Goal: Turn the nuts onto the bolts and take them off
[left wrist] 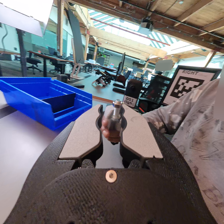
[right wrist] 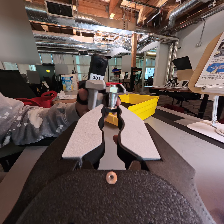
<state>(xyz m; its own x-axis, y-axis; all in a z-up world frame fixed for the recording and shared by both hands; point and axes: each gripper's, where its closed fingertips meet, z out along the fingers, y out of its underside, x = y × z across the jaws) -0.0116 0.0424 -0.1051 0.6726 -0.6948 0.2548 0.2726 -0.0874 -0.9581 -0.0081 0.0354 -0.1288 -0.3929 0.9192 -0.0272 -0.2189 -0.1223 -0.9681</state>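
A silver bolt (right wrist: 111, 99) is held in the air between the two grippers, above the table. My right gripper (right wrist: 111, 109) is shut on the bolt's hex head (right wrist: 110, 110) at the near end. A silver nut (right wrist: 112, 90) sits at the far end of the thread, and my left gripper (right wrist: 109, 88) is shut on it from the left. In the left wrist view the bolt (left wrist: 115, 109) lies between the tips of my left gripper (left wrist: 112, 107). The right gripper's fingers are hidden behind it there.
A blue divided bin (left wrist: 36, 97) sits on the grey table (left wrist: 24, 139) to the left. A yellow bin (right wrist: 139, 104) stands behind the bolt. A white stand with an instruction sheet (right wrist: 212, 63) is at the right. A person's patterned sleeve (right wrist: 30, 121) reaches in from the left. The tips of both grippers are at nearly the same place.
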